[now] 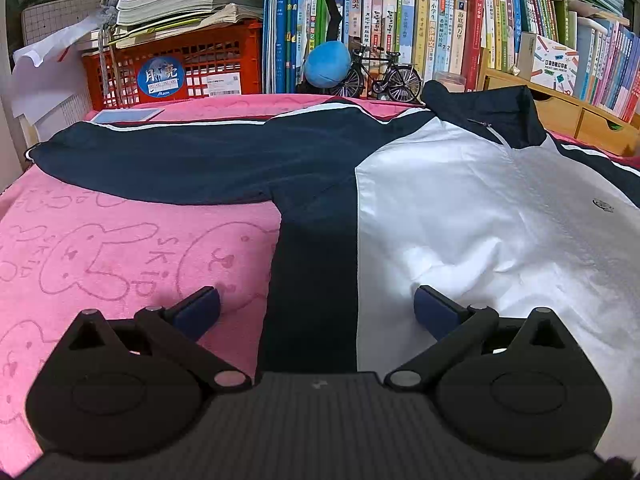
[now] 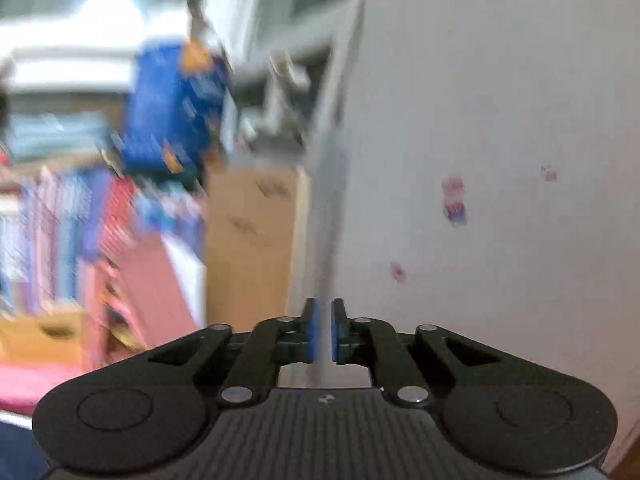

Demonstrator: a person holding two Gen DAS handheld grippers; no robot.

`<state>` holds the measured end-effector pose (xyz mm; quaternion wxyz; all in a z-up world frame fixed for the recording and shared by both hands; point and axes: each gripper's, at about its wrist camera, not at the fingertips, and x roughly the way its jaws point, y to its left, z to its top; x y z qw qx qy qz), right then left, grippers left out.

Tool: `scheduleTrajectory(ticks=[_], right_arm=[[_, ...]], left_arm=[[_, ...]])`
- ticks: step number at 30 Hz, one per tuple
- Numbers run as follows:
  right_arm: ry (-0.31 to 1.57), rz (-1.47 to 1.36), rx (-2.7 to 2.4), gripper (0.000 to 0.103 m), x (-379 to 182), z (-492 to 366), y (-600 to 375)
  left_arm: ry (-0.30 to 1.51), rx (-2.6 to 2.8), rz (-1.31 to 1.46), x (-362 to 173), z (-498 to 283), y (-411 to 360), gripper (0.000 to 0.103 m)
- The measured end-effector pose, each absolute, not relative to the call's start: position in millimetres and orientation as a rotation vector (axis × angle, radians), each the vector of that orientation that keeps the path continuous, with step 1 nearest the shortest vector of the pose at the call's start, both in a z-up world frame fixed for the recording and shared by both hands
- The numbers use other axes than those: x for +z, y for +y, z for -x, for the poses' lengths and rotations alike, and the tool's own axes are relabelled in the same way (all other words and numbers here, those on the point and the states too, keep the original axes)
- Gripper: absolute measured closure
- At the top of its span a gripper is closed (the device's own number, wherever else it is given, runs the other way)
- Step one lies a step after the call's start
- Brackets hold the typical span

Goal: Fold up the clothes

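Note:
A navy and white jacket [image 1: 460,208] lies flat, front up, on a pink towel [image 1: 100,260]. Its navy sleeve [image 1: 160,160] stretches out to the left and its dark collar [image 1: 492,116] points toward the shelves. My left gripper [image 1: 316,308] is wide open low over the jacket's navy side panel, one finger above the towel and the other above the white front. Nothing is between its pads. My right gripper [image 2: 324,332] is raised and faces a white wall [image 2: 500,120]. Its jaws stand a narrow gap apart with nothing in it. The jacket is out of the blurred right wrist view.
Behind the towel stand a red crate [image 1: 180,68] stacked with papers, rows of books [image 1: 420,32], a blue plush ball [image 1: 327,64], a model bicycle [image 1: 384,76] and wooden drawers [image 1: 580,116]. A flat tablet-like item [image 1: 128,115] lies at the towel's far left. A cardboard box [image 2: 252,220] stands by the wall.

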<state>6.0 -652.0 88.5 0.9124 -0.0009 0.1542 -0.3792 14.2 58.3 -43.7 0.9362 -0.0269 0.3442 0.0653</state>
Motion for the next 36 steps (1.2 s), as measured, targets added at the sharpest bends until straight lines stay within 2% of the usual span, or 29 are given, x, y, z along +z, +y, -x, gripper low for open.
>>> scheduleTrajectory(ticks=[2,4,13,17,20,27,31,36], right_arm=[[0.385,-0.033,-0.749,0.042,70.2,-9.6,-649.5],[0.375,-0.065,-0.617,0.032,49.1,-6.9,-629.6],[0.601,-0.056,0.077,0.028,-42.9,-66.5,-428.2],[0.638,0.029,0.273,0.017,-49.7,-87.4,-338.2],[0.652,0.120,0.291,0.017,-54.0,-98.1,-298.9],[0.677,0.098,0.165,0.017,-69.1,-127.4,-298.4],[0.706,0.030,0.098,0.003,-70.8,-132.8,-316.2],[0.703,0.052,0.079,0.001,-74.3,-127.7,-316.4]], left_arm=[[0.703,0.134,0.056,-44.2,-13.8,58.0,0.000],[0.702,0.134,0.055,-44.6,-13.6,57.8,0.000],[0.699,0.134,0.057,-45.3,-12.5,57.5,0.000],[0.698,0.137,0.052,-45.6,-12.0,56.4,0.000],[0.698,0.135,0.056,-46.1,-11.7,57.1,0.000],[0.696,0.135,0.058,-46.6,-11.6,57.1,0.000],[0.684,0.106,0.104,-46.0,-8.9,66.4,0.000],[0.657,0.023,0.247,-22.9,-26.9,95.7,0.000]])
